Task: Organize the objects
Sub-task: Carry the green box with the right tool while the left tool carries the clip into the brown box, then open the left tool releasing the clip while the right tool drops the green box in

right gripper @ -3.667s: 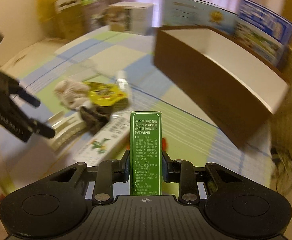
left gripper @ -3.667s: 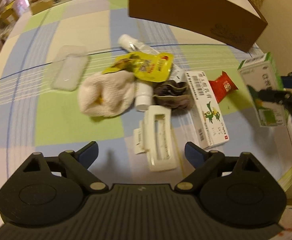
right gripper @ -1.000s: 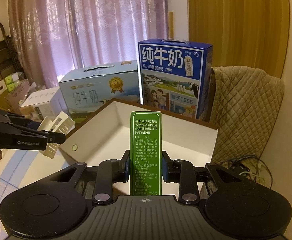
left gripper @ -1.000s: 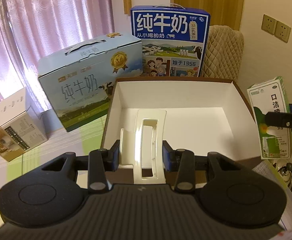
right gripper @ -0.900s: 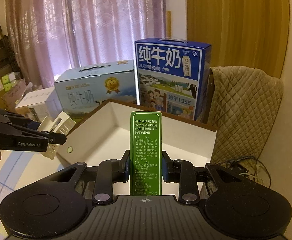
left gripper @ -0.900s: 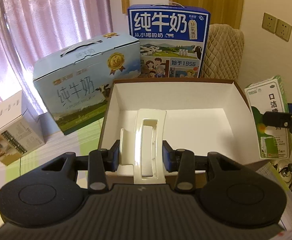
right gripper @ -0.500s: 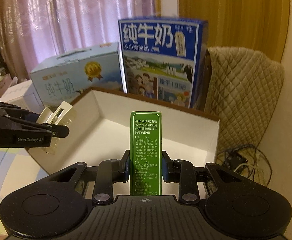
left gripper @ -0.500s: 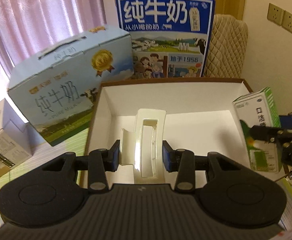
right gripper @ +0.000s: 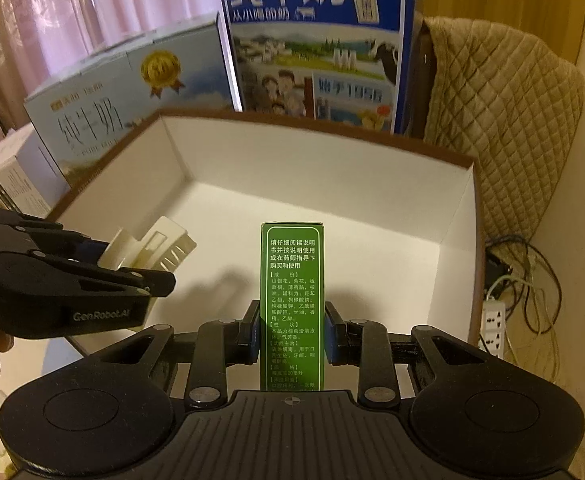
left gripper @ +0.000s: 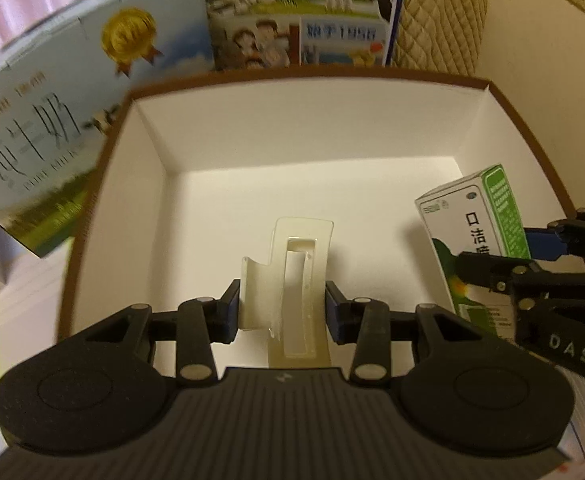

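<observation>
left gripper [left gripper: 282, 312]: jaws clamped on cream hair clip [left gripper: 292, 280], over open box [left gripper: 300, 152] (white inside) | right gripper [right gripper: 292, 336]: jaws clamped on green carton [right gripper: 292, 300], upright, over same box

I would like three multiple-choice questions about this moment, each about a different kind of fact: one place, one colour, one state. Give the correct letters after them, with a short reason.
1. Where is the cream hair clip?
A. lying on the box floor
B. in the left gripper, over the open box
C. on the milk carton

2. What colour is the side of the medicine box that faces the right wrist camera?
A. red
B. blue
C. green

3. How are the jaws of the right gripper?
A. shut on the medicine box
B. wide open and empty
C. shut on the hair clip

Answers: 1 B, both pads press the clip above the white interior. 2 C, a green panel with white print. 3 A, the pads clamp the box's two sides.
</observation>
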`<action>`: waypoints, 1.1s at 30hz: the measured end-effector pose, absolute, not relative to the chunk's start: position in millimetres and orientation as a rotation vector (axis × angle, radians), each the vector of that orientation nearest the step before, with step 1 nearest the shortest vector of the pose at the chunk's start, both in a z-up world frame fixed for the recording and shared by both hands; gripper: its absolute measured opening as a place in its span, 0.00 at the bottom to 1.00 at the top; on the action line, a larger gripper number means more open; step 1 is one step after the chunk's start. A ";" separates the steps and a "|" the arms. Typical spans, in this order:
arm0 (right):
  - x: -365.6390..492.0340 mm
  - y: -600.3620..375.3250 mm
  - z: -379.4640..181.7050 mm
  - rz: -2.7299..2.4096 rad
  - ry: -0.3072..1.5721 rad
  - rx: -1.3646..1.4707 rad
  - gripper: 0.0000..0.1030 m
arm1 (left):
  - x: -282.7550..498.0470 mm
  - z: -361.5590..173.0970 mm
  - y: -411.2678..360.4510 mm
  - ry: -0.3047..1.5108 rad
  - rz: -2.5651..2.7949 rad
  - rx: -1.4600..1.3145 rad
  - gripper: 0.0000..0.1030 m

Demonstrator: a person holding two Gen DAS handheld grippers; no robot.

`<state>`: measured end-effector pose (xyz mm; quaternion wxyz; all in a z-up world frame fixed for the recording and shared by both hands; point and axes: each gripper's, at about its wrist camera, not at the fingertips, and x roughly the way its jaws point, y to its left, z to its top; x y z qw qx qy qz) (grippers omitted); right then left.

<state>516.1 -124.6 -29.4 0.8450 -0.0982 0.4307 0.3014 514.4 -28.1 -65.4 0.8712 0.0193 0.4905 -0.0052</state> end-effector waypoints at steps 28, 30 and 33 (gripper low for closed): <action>509.9 -123.0 -27.2 0.673 0.877 -0.177 0.26 | 499.2 -52.8 -22.9 1.004 -0.004 0.101 0.79; 507.5 -121.7 -21.8 0.671 0.858 -0.174 0.26 | 496.4 -49.8 -20.3 0.997 -0.001 0.096 0.81; 502.7 -124.8 -15.0 0.665 0.838 -0.159 0.29 | 489.3 -42.9 -15.6 0.982 0.004 0.073 0.88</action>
